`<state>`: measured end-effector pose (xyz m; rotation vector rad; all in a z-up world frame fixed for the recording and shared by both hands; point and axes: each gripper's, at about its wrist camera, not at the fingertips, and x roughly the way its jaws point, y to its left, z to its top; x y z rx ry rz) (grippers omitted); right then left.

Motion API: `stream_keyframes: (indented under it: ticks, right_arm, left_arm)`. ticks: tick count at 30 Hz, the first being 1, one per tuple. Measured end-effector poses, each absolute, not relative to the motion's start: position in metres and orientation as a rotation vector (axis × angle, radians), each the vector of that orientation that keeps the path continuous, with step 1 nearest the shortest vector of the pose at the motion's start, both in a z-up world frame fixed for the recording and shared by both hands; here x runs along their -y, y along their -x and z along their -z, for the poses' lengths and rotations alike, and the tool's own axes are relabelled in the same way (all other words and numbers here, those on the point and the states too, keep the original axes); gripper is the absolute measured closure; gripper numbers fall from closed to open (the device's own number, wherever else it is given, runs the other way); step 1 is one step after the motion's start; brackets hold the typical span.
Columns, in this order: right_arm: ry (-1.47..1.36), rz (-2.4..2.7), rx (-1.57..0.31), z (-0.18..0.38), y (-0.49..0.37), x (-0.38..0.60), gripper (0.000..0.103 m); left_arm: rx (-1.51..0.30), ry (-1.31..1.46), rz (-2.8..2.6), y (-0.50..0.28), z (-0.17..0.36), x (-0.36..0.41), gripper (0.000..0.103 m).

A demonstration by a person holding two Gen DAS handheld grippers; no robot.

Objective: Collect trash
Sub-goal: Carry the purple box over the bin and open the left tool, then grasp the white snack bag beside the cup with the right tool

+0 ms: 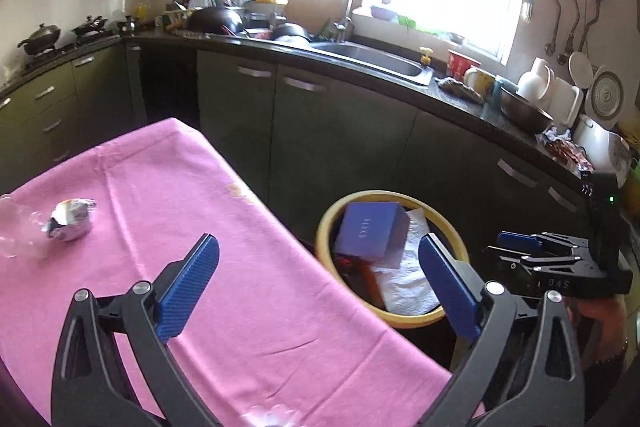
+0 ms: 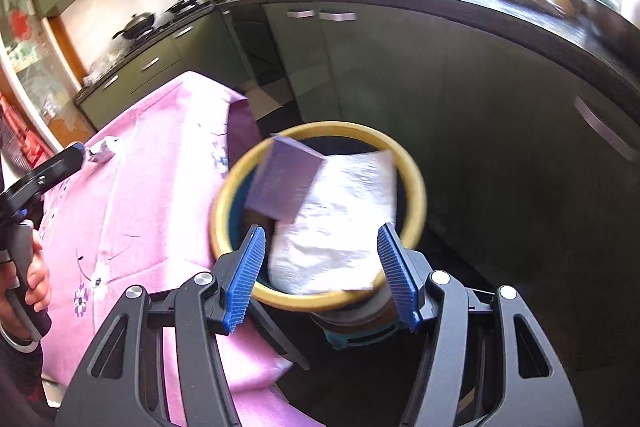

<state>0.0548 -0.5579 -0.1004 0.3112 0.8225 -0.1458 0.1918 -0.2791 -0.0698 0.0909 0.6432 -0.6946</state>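
My left gripper [image 1: 318, 243] stands wide open over the table's edge and the bin, with nothing between its pads. A purple box [image 1: 372, 231] hangs tilted and blurred in the mouth of the yellow-rimmed bin [image 1: 332, 219], free of both grippers. White paper [image 1: 408, 283] lies in the bin beneath it. In the right wrist view the purple box [image 2: 284, 183] and the white paper [image 2: 340, 219] fill the bin [image 2: 414, 183]. My right gripper [image 2: 322, 229] hovers open above the bin's near rim, holding nothing. A crumpled wrapper [image 1: 70, 221] sits on the pink tablecloth [image 1: 240, 307] at the left.
Clear plastic [image 1: 12, 227] lies at the table's left edge. Dark green cabinets [image 1: 340, 131] under a black counter with a sink [image 1: 376, 61] curve behind the bin. A hand [image 2: 32, 279] holds the left gripper's handle at the table's left side.
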Motion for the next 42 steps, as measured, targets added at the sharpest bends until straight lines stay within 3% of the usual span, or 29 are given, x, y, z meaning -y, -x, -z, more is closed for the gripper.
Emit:
stream_keyframes:
  ticks: [10,16,21,28,42]
  right_arm:
    - [-0.161,-0.144,-0.863,0.091,-0.163,0.444,0.044]
    - [-0.09,-0.329,-0.889,0.095,-0.228,0.358,0.044]
    - [-0.045,-0.412,-0.904,0.098,-0.279,0.292,0.042]
    - [0.045,-0.433,-0.87,0.108,-0.332,0.227,0.025]
    - [0.109,-0.372,-0.913,0.136,-0.389,0.198,0.021]
  left_arm:
    - [-0.598,-0.071,0.425,-0.203,0.078,0.128,0.007]
    - [-0.583,-0.096,0.341,-0.222,0.093,0.081,0.007]
    - [-0.606,-0.043,0.345,-0.229,0.102,0.065,0.007]
    - [-0.62,-0.029,0.362,-0.225,0.109,0.067,0.007]
    - [-0.646,-0.004,0.365,-0.228,0.115,0.064,0.007]
